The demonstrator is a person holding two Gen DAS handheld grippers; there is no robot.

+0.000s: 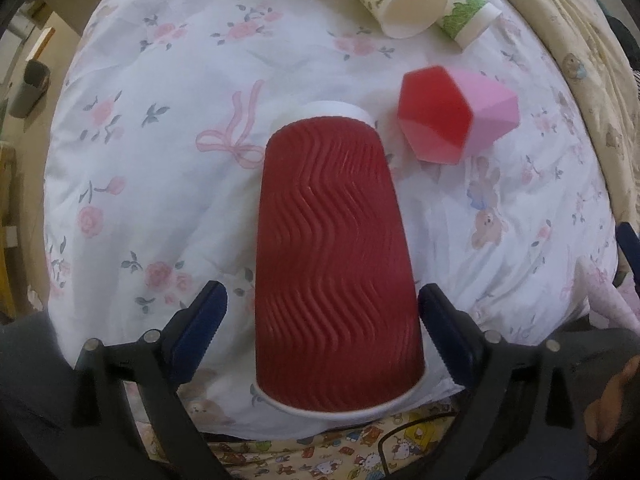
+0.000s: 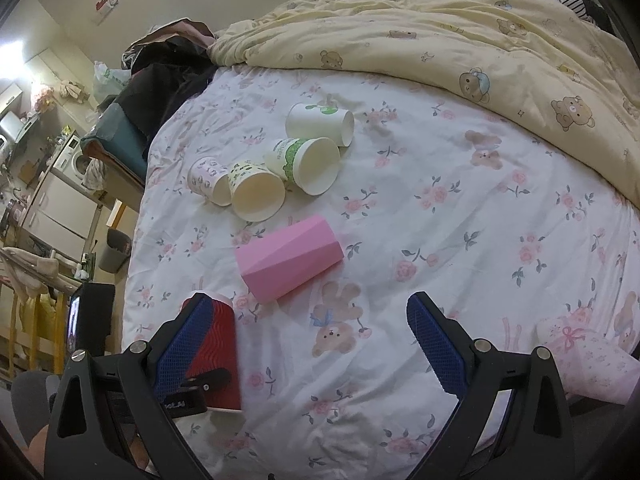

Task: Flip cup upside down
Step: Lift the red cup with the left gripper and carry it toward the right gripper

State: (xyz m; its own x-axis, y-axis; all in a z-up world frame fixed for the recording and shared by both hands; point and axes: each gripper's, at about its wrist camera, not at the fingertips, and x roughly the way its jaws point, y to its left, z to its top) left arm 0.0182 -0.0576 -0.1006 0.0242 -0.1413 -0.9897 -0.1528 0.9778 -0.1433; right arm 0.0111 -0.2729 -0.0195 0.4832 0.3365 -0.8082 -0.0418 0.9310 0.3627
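Observation:
A red ribbed paper cup [image 1: 332, 256] stands upside down on the floral quilt [image 1: 160, 120], wide white rim down and nearest me, white base away. My left gripper [image 1: 322, 328] is open; its blue pads [image 1: 200, 328] sit either side of the cup's lower part with a gap on the left, the right pad close to the wall. In the right wrist view the red cup [image 2: 218, 356] shows at lower left, behind the left finger. My right gripper [image 2: 312, 348] is open and empty over the quilt.
A pink faceted cup [image 1: 452, 116] lies on its side just right of the red cup; it also shows in the right wrist view [image 2: 288, 258]. Several paper cups [image 2: 276, 164] lie on their sides farther back. A yellow bear blanket [image 2: 480, 40] is heaped beyond. The bed edge drops off at left.

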